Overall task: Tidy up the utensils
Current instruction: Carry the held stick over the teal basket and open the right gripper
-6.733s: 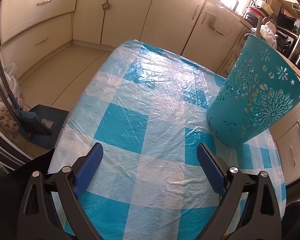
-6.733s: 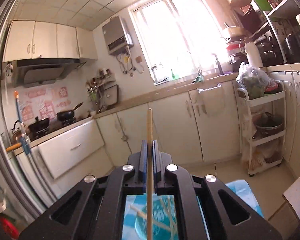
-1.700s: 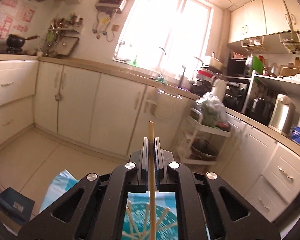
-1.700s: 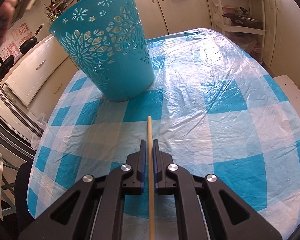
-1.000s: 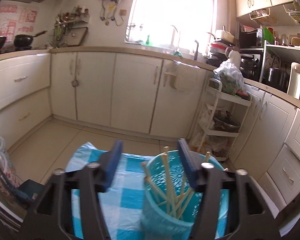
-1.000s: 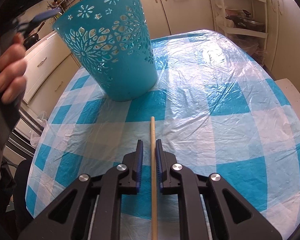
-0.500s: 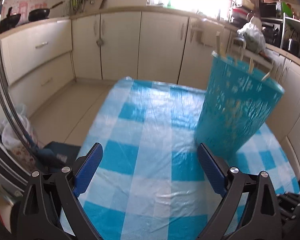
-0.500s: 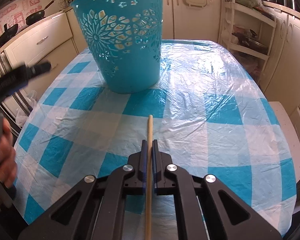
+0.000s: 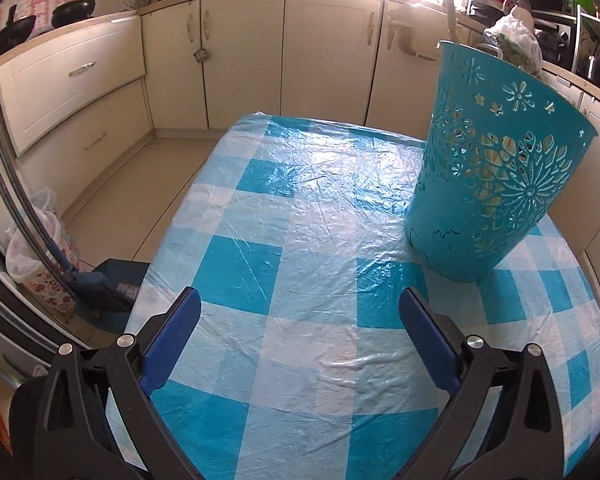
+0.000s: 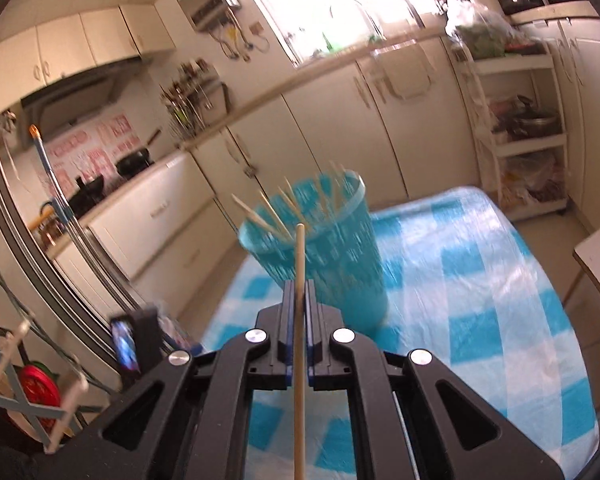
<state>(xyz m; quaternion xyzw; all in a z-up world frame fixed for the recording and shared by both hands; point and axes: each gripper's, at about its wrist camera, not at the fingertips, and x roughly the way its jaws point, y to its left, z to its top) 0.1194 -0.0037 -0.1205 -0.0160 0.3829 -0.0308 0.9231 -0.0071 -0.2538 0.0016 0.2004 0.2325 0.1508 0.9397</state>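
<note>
Lifted off the checked tablecloth (image 10: 480,280) since half a second ago, right gripper (image 10: 299,292) clamped on a wooden chopstick (image 10: 299,320) above the teal basket (image 10: 332,248) of chopsticks; left gripper (image 9: 300,312) spread wide, holding nothing, low over the cloth.

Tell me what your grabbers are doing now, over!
Left gripper open, empty, over the table. Right gripper shut on a chopstick, aimed at the teal basket. Nothing blocking.
</note>
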